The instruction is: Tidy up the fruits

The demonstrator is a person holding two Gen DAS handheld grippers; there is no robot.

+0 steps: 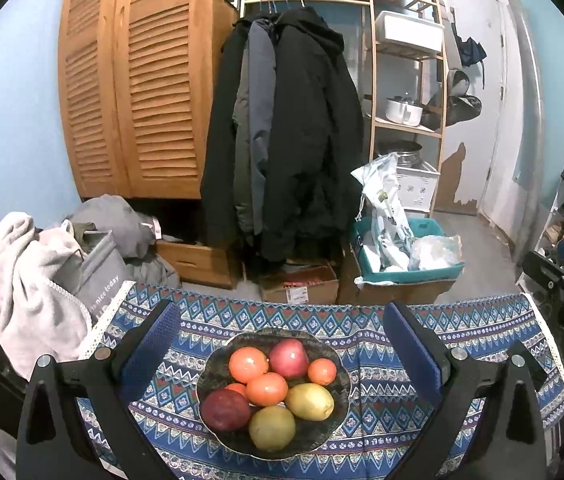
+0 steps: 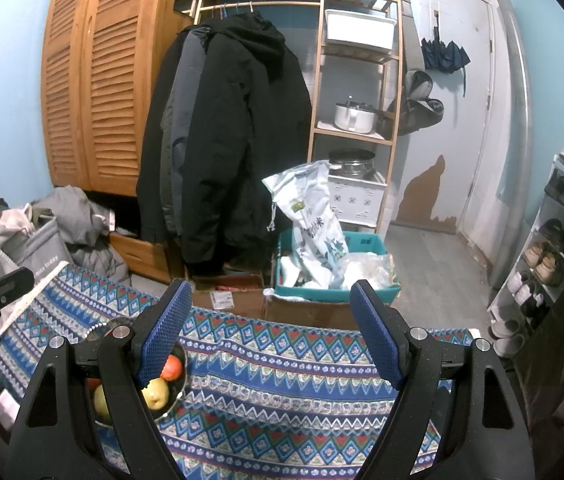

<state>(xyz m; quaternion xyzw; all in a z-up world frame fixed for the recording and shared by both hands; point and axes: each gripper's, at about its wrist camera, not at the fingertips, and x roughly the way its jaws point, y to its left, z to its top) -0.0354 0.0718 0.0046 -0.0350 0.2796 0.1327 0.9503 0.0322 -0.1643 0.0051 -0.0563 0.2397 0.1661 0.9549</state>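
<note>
A dark scalloped plate sits on the patterned blue tablecloth. It holds several oranges, two red apples and two yellow-green pears. My left gripper is open and empty, with the plate between its fingers and a little beyond. My right gripper is open and empty over bare cloth, to the right of the plate. Its left finger hides most of the fruit; a pear and an orange show.
Beyond the table's far edge stand cardboard boxes, a teal bin with bags, hanging coats, a wooden shelf and a louvred wardrobe. Laundry lies at the left, a shoe rack at the right.
</note>
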